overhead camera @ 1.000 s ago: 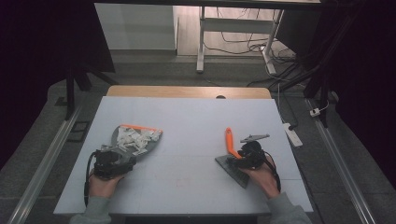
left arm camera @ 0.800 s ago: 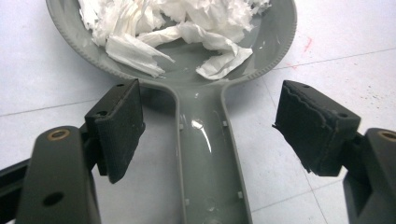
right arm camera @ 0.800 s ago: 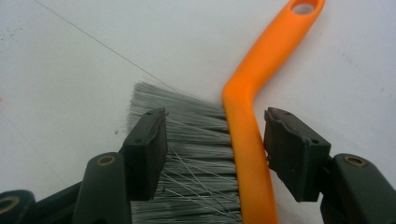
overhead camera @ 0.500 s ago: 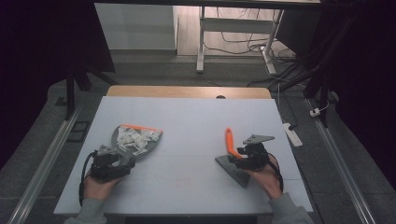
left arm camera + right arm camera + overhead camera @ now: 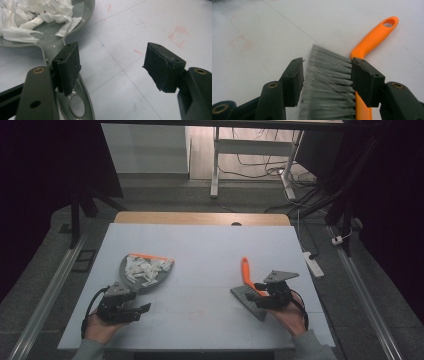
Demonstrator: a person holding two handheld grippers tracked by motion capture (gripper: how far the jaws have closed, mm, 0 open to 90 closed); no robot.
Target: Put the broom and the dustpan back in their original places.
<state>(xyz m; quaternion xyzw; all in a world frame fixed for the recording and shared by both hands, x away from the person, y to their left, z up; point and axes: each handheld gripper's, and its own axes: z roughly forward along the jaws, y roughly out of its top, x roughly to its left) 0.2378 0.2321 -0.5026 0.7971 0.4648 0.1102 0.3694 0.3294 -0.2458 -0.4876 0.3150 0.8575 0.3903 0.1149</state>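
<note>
White table (image 5: 210, 250): dustpan (image 5: 145, 270) held paper scraps (image 5: 142, 269). Left gripper (image 5: 142, 309) closing, nothing between jaws; right gripper (image 5: 252, 295) wide, closing, above brush (image 5: 248, 292), not gripping.

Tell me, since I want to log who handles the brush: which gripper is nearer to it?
Right. The right gripper hangs just over the brush, open jaws either side of its grey bristles. The left gripper is far across the table, beside the dustpan handle.
</note>
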